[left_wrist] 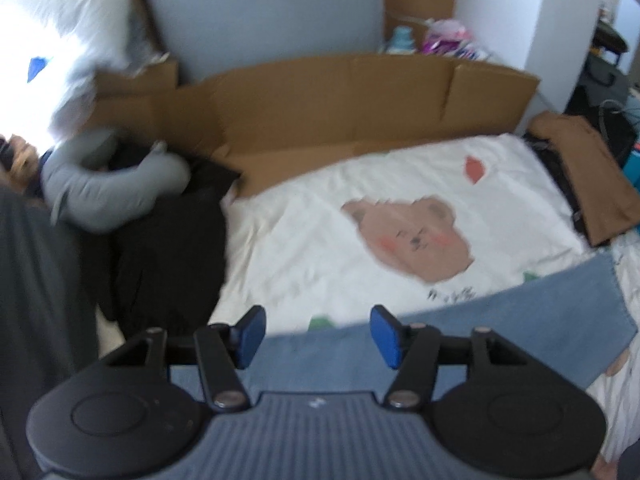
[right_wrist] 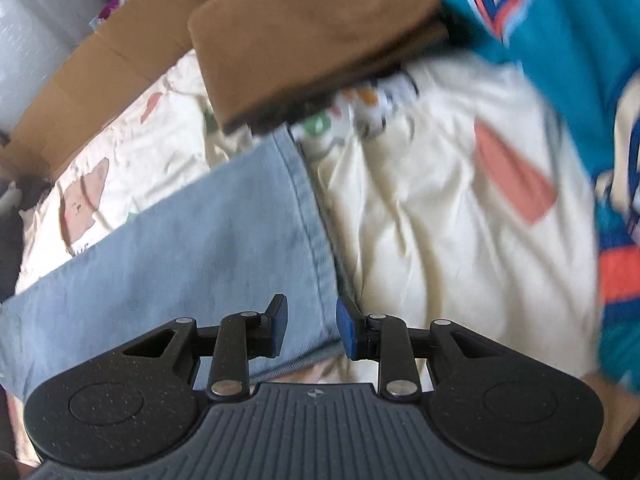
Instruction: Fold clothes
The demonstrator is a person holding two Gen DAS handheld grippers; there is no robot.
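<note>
Below both grippers, folded light-blue jeans (left_wrist: 500,320) lie flat on a bed covered by a cream bear-print sheet (left_wrist: 340,208), near its front edge. Tilted steeply down and raised clear of the denim, the left gripper (left_wrist: 318,334) has its fingers spread wide and released, with nothing between the blue pads (left_wrist: 250,334). The right gripper (right_wrist: 310,328) also points steeply down, low over the hemmed end of the jeans (right_wrist: 180,248); its fingers stand partly apart astride the hem corner, but whether the pads press the cloth I cannot tell. A folded brown garment (right_wrist: 312,36) rests at the bed's far right corner. Flattened cardboard (left_wrist: 360,96) lines the far edge. Black clothing (left_wrist: 168,248) and a grey neck pillow (left_wrist: 116,188) sit at the left end.
</note>
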